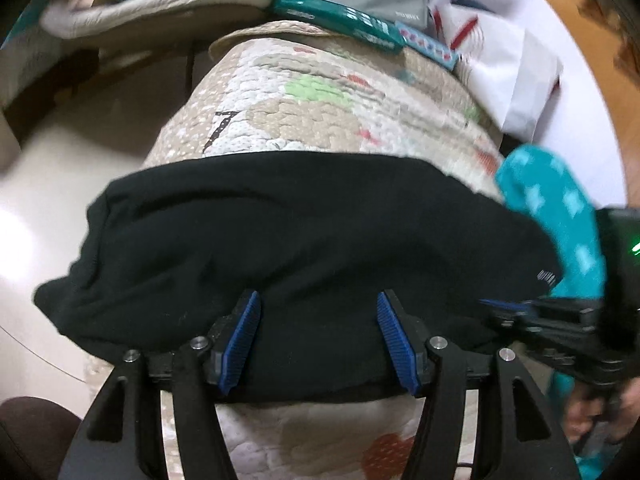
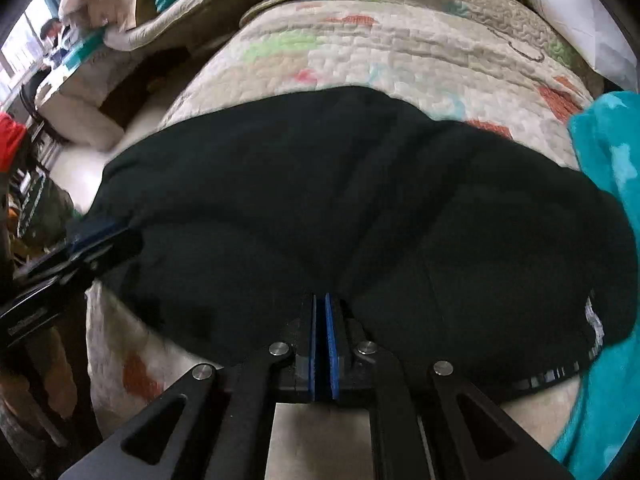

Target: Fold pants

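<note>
The black pants (image 1: 304, 248) are lying bunched across a patterned quilt (image 1: 320, 108), their long axis running left to right, crosswise to both sets of fingers. The left gripper (image 1: 318, 340) is sitting at the near edge of the garment with its blue pads spread wide apart, cloth lying between them but not pinched. The right gripper (image 2: 320, 344) is showing its pads pressed together at the near hem; a fold of black fabric appears to be caught there, though the seam is too dark to confirm. Both tools are working the same near edge, the right one toward the end bearing a small white label (image 2: 594, 326). A teal dotted cloth (image 1: 560, 216) is lying just beside the pants on the right, touching them. My judgement: the coming fold depends on carrying this near edge away toward the far edge, and the left gripper must close first.
</note>
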### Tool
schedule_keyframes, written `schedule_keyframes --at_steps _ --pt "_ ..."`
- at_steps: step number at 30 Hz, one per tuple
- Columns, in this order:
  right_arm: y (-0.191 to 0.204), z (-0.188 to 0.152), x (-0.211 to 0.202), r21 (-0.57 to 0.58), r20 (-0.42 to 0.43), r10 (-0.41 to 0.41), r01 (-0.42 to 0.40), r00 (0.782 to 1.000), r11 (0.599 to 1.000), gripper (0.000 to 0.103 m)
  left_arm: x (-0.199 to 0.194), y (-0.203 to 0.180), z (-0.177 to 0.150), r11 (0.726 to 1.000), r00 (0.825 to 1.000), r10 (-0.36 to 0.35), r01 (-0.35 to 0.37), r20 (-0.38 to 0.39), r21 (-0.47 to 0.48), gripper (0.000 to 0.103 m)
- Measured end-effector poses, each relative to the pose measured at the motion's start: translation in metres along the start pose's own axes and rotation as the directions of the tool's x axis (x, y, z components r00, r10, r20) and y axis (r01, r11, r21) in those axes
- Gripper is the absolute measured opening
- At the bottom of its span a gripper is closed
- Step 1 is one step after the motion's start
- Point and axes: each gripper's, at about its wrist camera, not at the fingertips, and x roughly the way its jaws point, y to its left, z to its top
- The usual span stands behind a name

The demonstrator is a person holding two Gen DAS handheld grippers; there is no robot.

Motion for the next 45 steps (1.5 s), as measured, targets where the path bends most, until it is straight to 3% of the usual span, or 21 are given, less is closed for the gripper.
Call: schedule_keyframes --at_steps 5,8,10,15,18,20,23,26,28,29,30,31,32,34,35,36,40,42,45 --pt "-0.004 -0.020 -0.011 -0.013 -0.064 -0.035 0.034 0.997 0.999 0.006 0.005 -0.014 -0.007 0.986 0.992 0.127 -0.125 -0.014 0.112 0.060" --pt "0.004 -0.017 -0.025 -0.041 0.009 -0.076 0.077 0.997 0.996 0.006 0.006 -0.026 -0.015 0.957 0.976 0.216 -0.211 -0.003 0.199 0.062" --pt "0.015 -0.011 -0.031 -0.074 0.060 -0.049 0.054 0.997 0.996 0.006 0.003 -0.029 -0.018 0.942 0.964 0.266 -0.256 -0.014 0.219 0.065" --pt "0.025 0.008 -0.014 -0.013 0.117 0.118 -0.117 0.986 0.993 0.007 -0.014 -0.017 -0.014 0.944 0.948 0.308 -0.294 -0.082 0.148 0.065" --pt "0.028 -0.002 0.011 0.041 0.013 0.179 -0.179 0.984 0.983 0.009 -0.034 -0.002 -0.007 0.937 0.933 0.347 -0.341 -0.094 0.068 0.065" --pt "0.031 -0.017 0.006 0.016 0.032 0.170 -0.171 0.985 0.985 0.009 -0.048 0.010 -0.003 0.927 0.923 0.375 -0.376 -0.085 0.010 0.065" --pt "0.038 -0.033 -0.003 -0.061 -0.084 0.139 -0.144 0.987 0.988 0.010 -0.063 0.021 0.001 0.941 0.943 0.323 -0.329 -0.081 -0.080 0.065" --pt "0.012 -0.029 -0.031 -0.018 0.036 0.089 -0.088 0.995 0.996 0.010 -0.065 0.018 0.002 0.947 0.951 0.300 -0.307 -0.073 -0.100 0.065" --pt "-0.022 -0.019 -0.045 0.096 0.123 0.037 -0.049 0.992 0.994 0.016 -0.063 0.012 -0.001 0.948 0.952 0.298 -0.303 -0.063 -0.100 0.065" --pt "-0.042 -0.016 -0.048 0.173 0.149 -0.005 -0.021 0.989 0.985 0.036 -0.063 0.013 0.000 0.949 0.954 0.294 -0.299 -0.063 -0.102 0.065" --pt "-0.067 -0.014 -0.047 0.274 0.160 -0.068 0.022 0.985 0.962 0.068 -0.062 0.010 0.000 0.950 0.956 0.286 -0.292 -0.063 -0.108 0.065" --pt "-0.090 -0.016 -0.043 0.353 0.146 -0.111 0.053 0.983 0.934 0.079 -0.064 0.011 0.000 0.953 0.960 0.274 -0.279 -0.059 -0.121 0.065" --pt "-0.119 -0.024 -0.036 0.472 0.093 -0.158 0.096 0.983 0.877 0.084 -0.066 0.012 0.001 0.953 0.962 0.267 -0.272 -0.054 -0.136 0.065" --pt "-0.150 -0.046 -0.028 0.622 0.057 -0.126 0.064 0.990 0.781 0.081 -0.074 0.021 0.002 0.948 0.966 0.256 -0.258 -0.033 -0.185 0.065" --pt "-0.158 -0.054 -0.032 0.652 0.088 -0.121 0.035 0.989 0.757 0.069 -0.080 0.028 0.004 0.944 0.968 0.250 -0.248 -0.019 -0.216 0.065" --pt "-0.155 -0.055 -0.037 0.647 0.110 -0.124 0.023 0.986 0.762 0.066 -0.087 0.040 0.007 0.934 0.970 0.243 -0.234 0.001 -0.268 0.065" --pt "-0.123 -0.058 -0.056 0.629 0.179 -0.188 0.034 0.966 0.777 0.067 -0.110 0.082 0.011 0.883 0.972 0.227 -0.178 0.062 -0.435 0.065" --pt "-0.098 -0.052 -0.064 0.570 0.227 -0.179 0.018 0.957 0.821 0.070 -0.116 0.096 0.012 0.863 0.971 0.223 -0.157 0.083 -0.479 0.065" --pt "-0.053 -0.034 -0.067 0.405 0.273 -0.094 -0.026 0.957 0.914 0.070 -0.121 0.114 0.013 0.844 0.970 0.217 -0.131 0.107 -0.521 0.065"
